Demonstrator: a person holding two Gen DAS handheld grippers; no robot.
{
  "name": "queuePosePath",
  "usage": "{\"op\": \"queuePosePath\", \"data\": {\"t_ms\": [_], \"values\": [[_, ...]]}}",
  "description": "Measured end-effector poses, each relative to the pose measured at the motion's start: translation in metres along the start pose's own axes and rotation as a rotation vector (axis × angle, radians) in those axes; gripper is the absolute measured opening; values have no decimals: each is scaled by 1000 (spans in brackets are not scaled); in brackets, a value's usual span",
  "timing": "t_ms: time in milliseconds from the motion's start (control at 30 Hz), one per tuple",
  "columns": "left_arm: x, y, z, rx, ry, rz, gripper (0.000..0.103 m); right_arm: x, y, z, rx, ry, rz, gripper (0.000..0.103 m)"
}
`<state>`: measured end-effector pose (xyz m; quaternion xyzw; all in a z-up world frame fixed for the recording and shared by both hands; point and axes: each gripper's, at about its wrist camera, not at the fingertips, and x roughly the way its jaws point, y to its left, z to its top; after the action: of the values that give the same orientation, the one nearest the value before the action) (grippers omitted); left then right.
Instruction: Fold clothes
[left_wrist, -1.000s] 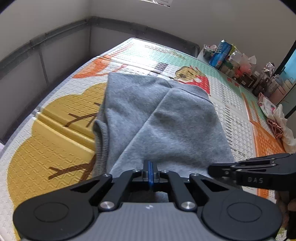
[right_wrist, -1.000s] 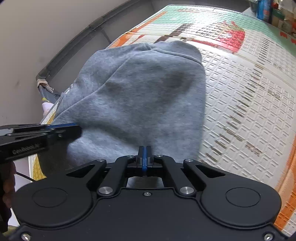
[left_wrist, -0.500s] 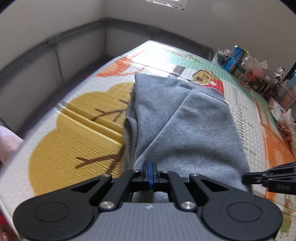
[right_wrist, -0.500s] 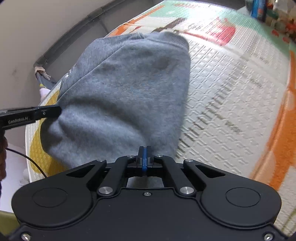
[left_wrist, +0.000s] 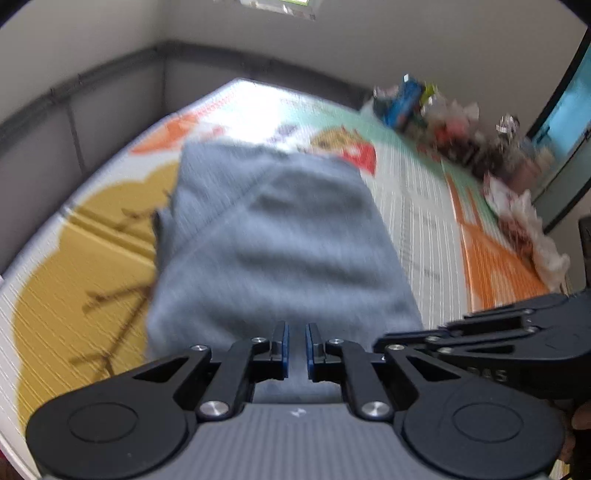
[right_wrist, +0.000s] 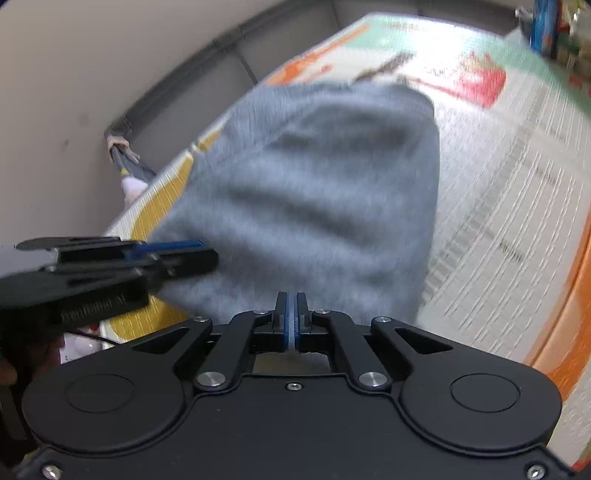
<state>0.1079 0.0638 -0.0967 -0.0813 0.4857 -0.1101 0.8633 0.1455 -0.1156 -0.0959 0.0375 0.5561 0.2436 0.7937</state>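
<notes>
- Grey sweatshirt (left_wrist: 280, 236) lies folded on patterned play mat (left_wrist: 74, 280), long axis running away from both cams; near edge sits right at the grippers
- Both views motion-blurred, fabric detail soft
- Left gripper (left_wrist: 296, 347): blue-padded fingers (left_wrist: 280, 343) spread w/ a narrow gap, grey cloth visible through gap; can't tell if pads touch the fabric
- Right gripper (right_wrist: 291, 321): fingers pressed nearly together, thin pale sliver between the pads at the sweatshirt's near edge, seems to pinch fabric
- In right wrist view the left gripper comes in from the left, tip against the garment's left near corner
- In left wrist view the right gripper sits low right, just beside the sweatshirt
- Clutter of packages (left_wrist: 417, 99) along the mat's far right side; grey padded wall (left_wrist: 110, 92) at left
</notes>
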Motion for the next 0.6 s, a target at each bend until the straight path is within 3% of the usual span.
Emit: {"op": "queuePosePath", "data": {"t_ms": [233, 600], "values": [[16, 23, -24, -116, 42, -3, 6, 23, -19, -22, 52, 31, -19, 0], [8, 43, -30, -134, 50, 67, 9, 14, -36, -32, 76, 35, -21, 0]]}}
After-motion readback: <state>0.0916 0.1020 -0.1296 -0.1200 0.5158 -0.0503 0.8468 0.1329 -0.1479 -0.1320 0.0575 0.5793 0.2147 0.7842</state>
